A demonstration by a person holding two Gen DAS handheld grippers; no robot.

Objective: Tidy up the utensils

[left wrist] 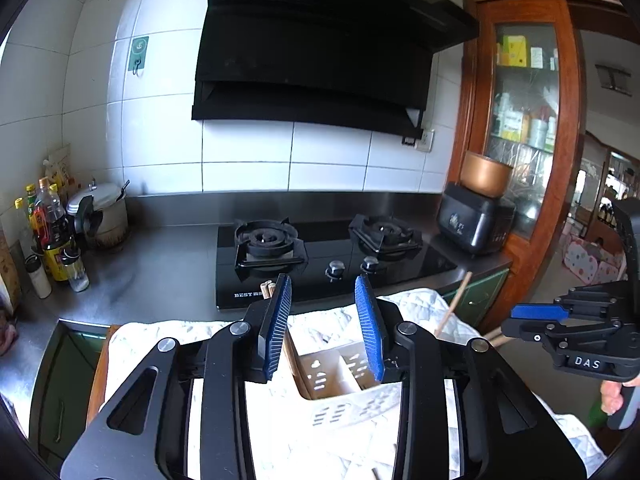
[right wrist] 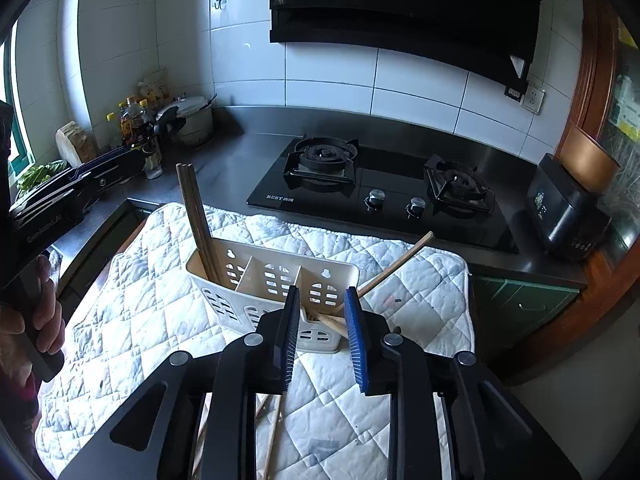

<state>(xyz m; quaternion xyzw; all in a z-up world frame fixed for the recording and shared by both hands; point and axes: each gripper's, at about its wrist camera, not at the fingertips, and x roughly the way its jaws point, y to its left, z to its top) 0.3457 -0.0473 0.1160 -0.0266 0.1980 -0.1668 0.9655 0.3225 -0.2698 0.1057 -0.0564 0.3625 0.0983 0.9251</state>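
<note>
White slotted utensil holder — dark chopsticks upright at left, pale pair aslant right.

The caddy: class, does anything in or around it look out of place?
Yes. In the caddy, dark chopsticks stand nearly upright in the left slot, but a pale pair slants out over the right end, and loose ones lie on the quilt.
</note>
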